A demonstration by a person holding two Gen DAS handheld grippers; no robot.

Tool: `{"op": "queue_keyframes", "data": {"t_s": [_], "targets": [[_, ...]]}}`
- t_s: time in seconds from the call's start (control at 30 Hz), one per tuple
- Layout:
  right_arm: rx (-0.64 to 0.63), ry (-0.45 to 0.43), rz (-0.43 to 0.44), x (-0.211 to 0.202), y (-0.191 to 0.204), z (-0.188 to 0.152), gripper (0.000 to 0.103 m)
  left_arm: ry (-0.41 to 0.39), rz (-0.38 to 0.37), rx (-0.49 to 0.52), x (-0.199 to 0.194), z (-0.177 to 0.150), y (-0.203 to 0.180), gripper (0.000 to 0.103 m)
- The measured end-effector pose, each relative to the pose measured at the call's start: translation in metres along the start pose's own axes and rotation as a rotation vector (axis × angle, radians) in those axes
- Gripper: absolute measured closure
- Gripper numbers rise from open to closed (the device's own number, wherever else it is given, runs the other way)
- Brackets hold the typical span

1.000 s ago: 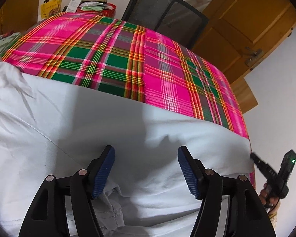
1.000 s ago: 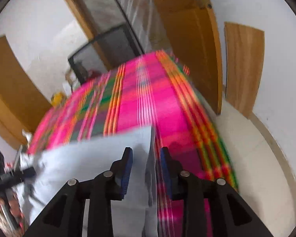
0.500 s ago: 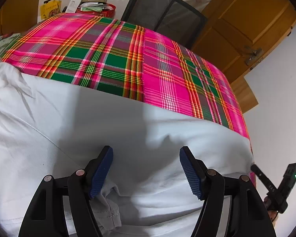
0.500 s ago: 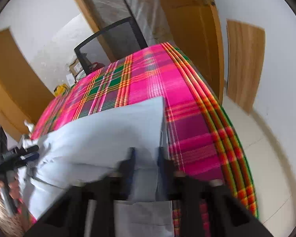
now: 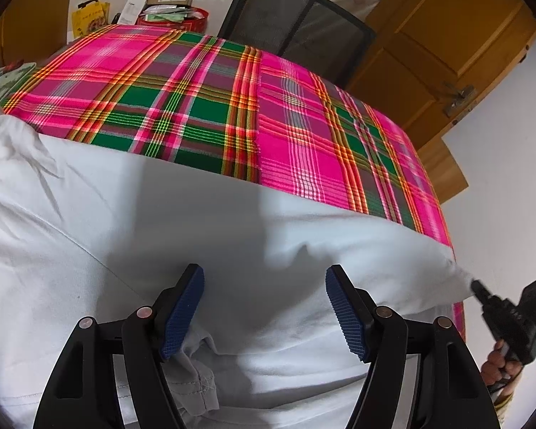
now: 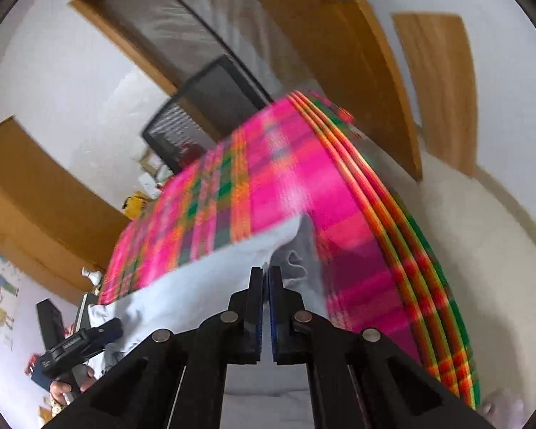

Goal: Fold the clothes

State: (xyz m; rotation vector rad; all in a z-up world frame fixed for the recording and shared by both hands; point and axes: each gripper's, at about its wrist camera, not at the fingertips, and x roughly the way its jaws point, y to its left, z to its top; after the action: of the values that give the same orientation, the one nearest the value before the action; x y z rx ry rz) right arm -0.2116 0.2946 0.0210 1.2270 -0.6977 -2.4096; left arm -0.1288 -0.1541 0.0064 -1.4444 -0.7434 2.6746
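Two grippers work a white garment spread across a pink-and-green plaid tablecloth. The left gripper hovers with jaws wide apart above the cloth's bunched collar, gripping nothing. The right gripper, jaws pressed together, pinches the garment's far right corner, lifting it. The garment's long axis runs side to side along the table's near edge.
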Motion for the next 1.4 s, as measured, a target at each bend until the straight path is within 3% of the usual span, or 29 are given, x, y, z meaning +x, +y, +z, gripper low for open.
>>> {"op": "queue_keyframes", "data": {"t_s": [0.27, 0.4, 0.5, 0.57, 0.7, 0.77, 0.83, 0.97, 1.23, 1.4], "targets": [[0.032, 0.086, -0.041, 0.012, -0.031, -0.019, 0.099, 0.002, 0.004, 0.004, 0.0, 0.0, 0.0, 0.03], [0.026, 0.033, -0.069, 0.002, -0.034, -0.018, 0.093, 0.005, 0.027, 0.011, 0.001, -0.001, -0.003, 0.03], [0.017, 0.025, -0.036, -0.001, -0.034, -0.02, 0.08, 0.019, 0.052, 0.017, -0.002, -0.003, -0.009, 0.03], [0.005, 0.047, 0.005, 0.001, -0.032, -0.022, 0.077, 0.0, 0.027, 0.06, -0.008, -0.008, -0.02, 0.03], [-0.043, 0.068, -0.007, 0.012, -0.022, -0.024, 0.075, -0.044, 0.02, 0.193, -0.02, -0.022, -0.055, 0.03], [-0.068, 0.063, -0.017, 0.011, -0.018, -0.023, 0.079, -0.045, -0.002, 0.267, -0.021, -0.03, -0.077, 0.03], [-0.108, 0.052, -0.043, 0.009, -0.013, -0.023, 0.099, -0.051, -0.008, 0.354, -0.02, -0.039, -0.101, 0.03], [-0.082, 0.051, 0.063, 0.004, -0.013, -0.016, 0.1, -0.049, -0.038, 0.527, -0.007, -0.059, -0.146, 0.03], [0.048, 0.049, 0.247, 0.004, -0.021, -0.003, 0.1, -0.043, -0.135, 0.685, 0.019, -0.072, -0.211, 0.03], [0.128, 0.046, 0.32, 0.011, -0.03, 0.003, 0.1, -0.032, -0.142, 0.788, 0.039, -0.085, -0.244, 0.03]]}}
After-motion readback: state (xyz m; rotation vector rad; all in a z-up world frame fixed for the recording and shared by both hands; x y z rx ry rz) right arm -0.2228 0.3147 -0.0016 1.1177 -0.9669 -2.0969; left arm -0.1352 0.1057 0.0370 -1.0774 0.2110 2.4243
